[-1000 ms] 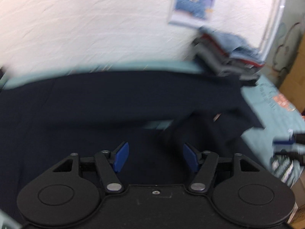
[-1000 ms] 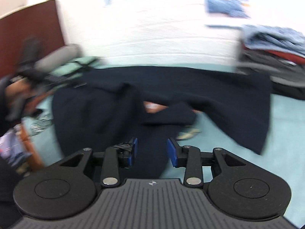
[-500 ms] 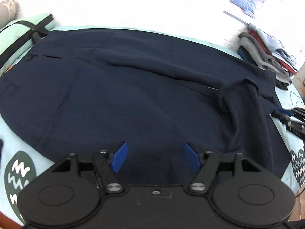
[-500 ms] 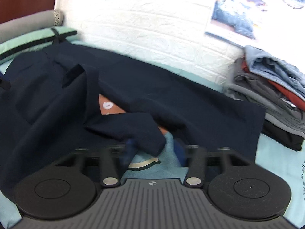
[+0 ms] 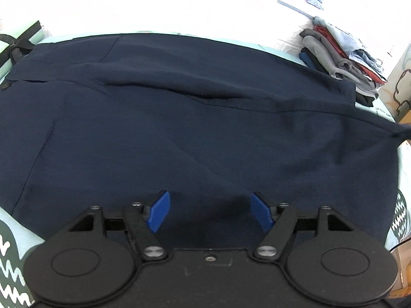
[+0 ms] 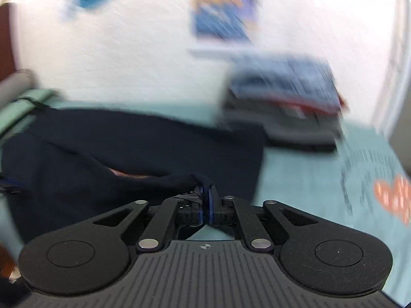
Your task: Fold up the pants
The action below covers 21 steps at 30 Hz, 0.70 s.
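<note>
Dark navy pants (image 5: 179, 118) lie spread across a light blue bed sheet (image 5: 15, 231), waistband at the far left, leg ends to the right. My left gripper (image 5: 210, 210) is open and empty, hovering over the near edge of the pants. In the blurred right wrist view, my right gripper (image 6: 205, 200) is shut on a bunched hem of the pants (image 6: 159, 148) and holds it pulled taut off the sheet (image 6: 308, 179). The right gripper does not show in the left wrist view.
A stack of folded clothes (image 5: 344, 59) sits at the far right by the white wall; it also shows in the right wrist view (image 6: 282, 107). A green pillow with a black strap (image 5: 23, 38) lies at the far left. Posters hang on the wall (image 6: 223, 12).
My right gripper has closed on the pant leg's hem and pulled it right, straightening the folded-over leg. My left gripper stays open over the pants.
</note>
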### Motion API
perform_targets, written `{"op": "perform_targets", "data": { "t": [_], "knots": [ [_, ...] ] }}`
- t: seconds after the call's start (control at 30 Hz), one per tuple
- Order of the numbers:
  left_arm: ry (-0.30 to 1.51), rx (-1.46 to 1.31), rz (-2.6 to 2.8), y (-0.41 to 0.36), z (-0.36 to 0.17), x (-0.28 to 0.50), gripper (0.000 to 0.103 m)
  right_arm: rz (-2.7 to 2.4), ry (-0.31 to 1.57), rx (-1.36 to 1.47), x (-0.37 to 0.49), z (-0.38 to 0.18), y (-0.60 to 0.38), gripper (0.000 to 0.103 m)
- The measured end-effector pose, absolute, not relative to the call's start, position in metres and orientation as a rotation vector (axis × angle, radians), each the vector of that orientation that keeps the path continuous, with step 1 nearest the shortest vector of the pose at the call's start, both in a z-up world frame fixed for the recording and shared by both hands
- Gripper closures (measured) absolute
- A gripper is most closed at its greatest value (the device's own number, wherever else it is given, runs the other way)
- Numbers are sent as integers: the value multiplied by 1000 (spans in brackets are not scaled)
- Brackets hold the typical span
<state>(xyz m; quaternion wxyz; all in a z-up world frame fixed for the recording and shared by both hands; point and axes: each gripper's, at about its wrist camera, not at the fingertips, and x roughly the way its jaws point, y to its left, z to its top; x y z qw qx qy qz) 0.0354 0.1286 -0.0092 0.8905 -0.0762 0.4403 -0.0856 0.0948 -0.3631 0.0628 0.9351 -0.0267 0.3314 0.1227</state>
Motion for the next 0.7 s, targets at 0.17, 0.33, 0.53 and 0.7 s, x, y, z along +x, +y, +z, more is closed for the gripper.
{"op": "perform_targets", "data": {
  "t": [0.17, 0.33, 0.53, 0.7],
  "knots": [
    [907, -152, -114, 136, -4, 24, 0, 214, 776, 79, 98, 18, -376, 50],
    [929, -191, -43, 149, -9, 14, 0, 312, 833, 104, 39, 5, -366, 18],
    [913, -204, -34, 155, -8, 6, 0, 464, 860, -20, -27, -21, -311, 0],
    [892, -200, -67, 156, -8, -2, 0, 453, 779, -207, -54, -42, -263, 0]
  ]
}}
